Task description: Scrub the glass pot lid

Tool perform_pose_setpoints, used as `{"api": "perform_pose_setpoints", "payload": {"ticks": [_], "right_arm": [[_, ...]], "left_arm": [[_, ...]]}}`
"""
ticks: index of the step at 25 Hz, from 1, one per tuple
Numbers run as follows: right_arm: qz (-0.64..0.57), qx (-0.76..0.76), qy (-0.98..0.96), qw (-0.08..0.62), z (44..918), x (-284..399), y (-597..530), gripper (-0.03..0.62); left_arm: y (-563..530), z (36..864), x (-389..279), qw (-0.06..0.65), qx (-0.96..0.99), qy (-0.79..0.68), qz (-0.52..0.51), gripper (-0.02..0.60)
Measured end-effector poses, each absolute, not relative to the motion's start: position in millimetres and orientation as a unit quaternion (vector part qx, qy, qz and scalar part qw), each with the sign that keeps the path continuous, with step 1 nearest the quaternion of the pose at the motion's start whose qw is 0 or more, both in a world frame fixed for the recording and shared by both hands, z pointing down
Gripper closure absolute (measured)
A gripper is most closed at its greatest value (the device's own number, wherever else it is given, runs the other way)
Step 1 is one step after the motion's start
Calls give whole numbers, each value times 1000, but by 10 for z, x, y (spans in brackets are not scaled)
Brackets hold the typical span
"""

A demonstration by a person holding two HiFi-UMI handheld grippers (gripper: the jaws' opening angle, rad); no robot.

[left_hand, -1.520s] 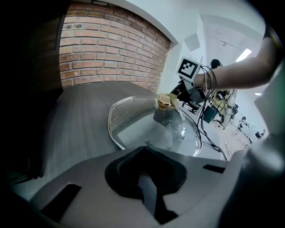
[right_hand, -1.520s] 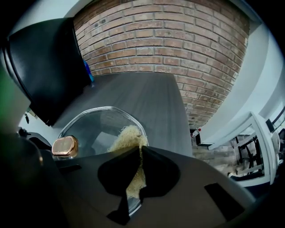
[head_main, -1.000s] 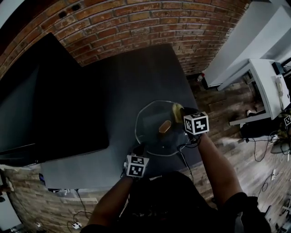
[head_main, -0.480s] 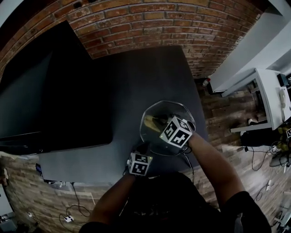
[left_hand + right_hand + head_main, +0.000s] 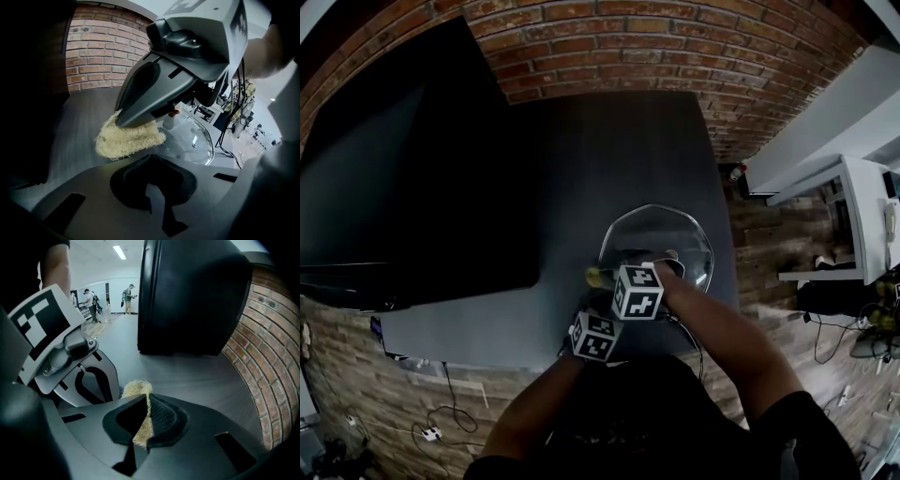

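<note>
The glass pot lid (image 5: 661, 242) lies flat on the dark table near its front right corner; its clear dome (image 5: 194, 140) also shows in the left gripper view. My right gripper (image 5: 606, 278) is shut on a yellow fibrous scrubber (image 5: 127, 140), holding it at the lid's near left rim. Yellow fibres (image 5: 140, 427) are pinched between its pads. My left gripper (image 5: 598, 307) sits just below, at the lid's near edge, its jaws (image 5: 152, 171) closed on the rim. The lid's knob is hidden by the right gripper.
A large black screen (image 5: 403, 169) covers the table's left half. A brick wall (image 5: 609, 47) runs behind the table. The table's front edge (image 5: 478, 349) is close to my grippers. A white desk (image 5: 862, 216) and floor cables (image 5: 853, 328) are to the right.
My right gripper has swept the scrubber from the lid's far right side across to its near left rim. The left gripper has stayed at the lid's near edge.
</note>
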State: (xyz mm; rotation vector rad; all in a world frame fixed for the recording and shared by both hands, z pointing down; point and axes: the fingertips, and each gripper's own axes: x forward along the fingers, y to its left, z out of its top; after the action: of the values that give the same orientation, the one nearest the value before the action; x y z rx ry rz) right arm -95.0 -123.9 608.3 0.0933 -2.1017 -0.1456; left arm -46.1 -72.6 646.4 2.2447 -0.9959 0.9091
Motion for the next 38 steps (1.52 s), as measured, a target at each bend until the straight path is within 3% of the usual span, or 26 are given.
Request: {"api": "perform_pose_setpoints", "payload": {"ticks": [11, 27, 38], "right_arm": [[-81, 22, -834, 545, 6451, -962, -1380, 569], [49, 176, -829, 528, 6385, -634, -2185, 569], [125, 278, -805, 509, 6358, -48, -2649, 569]], "left_arm": [[-741, 6481, -458, 265, 827, -368, 331, 549], [-746, 6479, -472, 269, 828, -368, 327, 549], [-750, 6479, -483, 276, 825, -373, 323, 549]]}}
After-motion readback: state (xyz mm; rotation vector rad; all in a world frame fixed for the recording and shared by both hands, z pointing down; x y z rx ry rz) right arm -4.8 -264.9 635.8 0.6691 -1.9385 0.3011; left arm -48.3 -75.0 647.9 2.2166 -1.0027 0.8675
